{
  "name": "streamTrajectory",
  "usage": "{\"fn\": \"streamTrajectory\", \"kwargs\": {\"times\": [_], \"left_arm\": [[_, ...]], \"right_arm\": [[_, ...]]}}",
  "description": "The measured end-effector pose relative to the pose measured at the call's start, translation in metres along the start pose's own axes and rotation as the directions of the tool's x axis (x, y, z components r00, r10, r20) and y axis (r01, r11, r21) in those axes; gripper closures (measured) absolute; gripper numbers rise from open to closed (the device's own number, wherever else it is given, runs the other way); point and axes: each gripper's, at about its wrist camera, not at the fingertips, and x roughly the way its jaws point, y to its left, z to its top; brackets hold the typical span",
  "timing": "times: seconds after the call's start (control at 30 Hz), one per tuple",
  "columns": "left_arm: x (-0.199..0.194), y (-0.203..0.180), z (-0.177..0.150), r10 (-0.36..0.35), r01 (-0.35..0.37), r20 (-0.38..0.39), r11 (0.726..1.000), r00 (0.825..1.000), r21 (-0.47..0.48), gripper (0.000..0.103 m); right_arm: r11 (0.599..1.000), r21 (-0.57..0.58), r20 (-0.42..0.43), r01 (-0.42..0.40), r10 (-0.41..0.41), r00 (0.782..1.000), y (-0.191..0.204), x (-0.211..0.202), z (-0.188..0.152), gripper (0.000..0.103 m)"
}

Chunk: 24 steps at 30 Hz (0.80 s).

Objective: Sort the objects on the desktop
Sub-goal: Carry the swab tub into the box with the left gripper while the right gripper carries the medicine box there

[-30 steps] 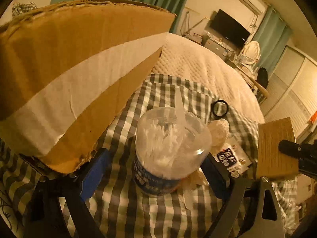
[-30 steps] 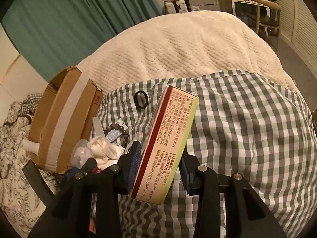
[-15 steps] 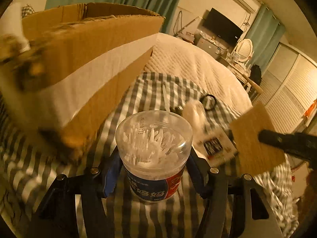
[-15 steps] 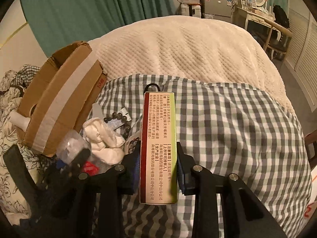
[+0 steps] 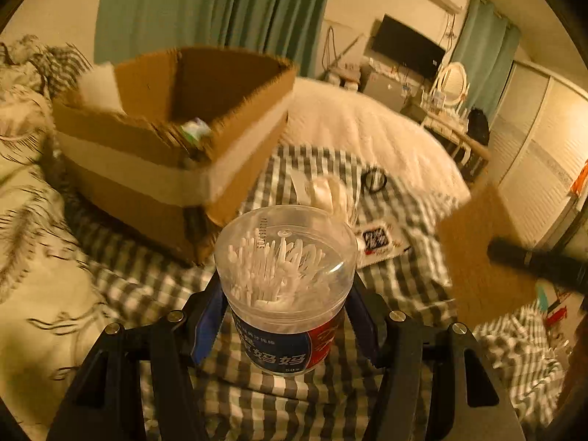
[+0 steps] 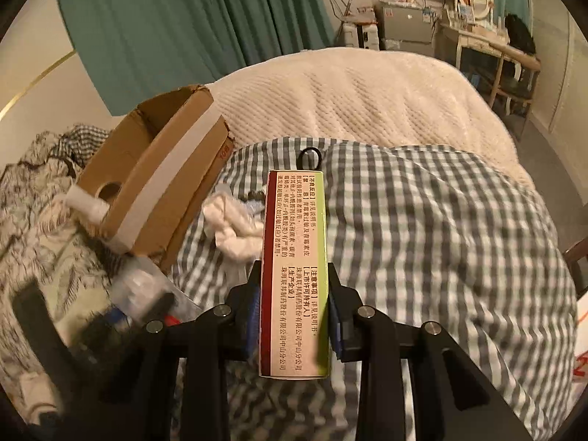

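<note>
Clear plastic cotton-swab tub [image 5: 286, 286], light but probably slippery, sits clamped mid-wall in left gripper [image 5: 286, 327]; right gripper [image 6: 292, 316] pinches stiff medicine carton [image 6: 294, 272] low.

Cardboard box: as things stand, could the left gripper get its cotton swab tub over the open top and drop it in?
Probably yes. The left gripper holds the cotton swab tub lifted in front of the cardboard box, whose top is open, and nothing stands between them. The right gripper, holding the medicine box, is off to the side.
</note>
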Motion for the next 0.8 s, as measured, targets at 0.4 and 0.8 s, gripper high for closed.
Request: {"fn": "streamTrajectory", "kwargs": {"times": [0.4,0.8], "left_arm": [[-0.060,0.025,0.100,-0.054,0.052,0.071,0.998,0.996,0.023,0.040],[-0.015,0.106,0.188,0.087,-0.078,0.317,0.996,0.944,-0.043,0.040]], "right_arm": [[0.994,-0.094,0.111,-0.055,0.066,0.992,0.036,-0.059,0.017,0.074],[0.947,-0.191,0.215,-0.260,0.298,0.930,0.140,-0.017,0.138,0.074]]}}
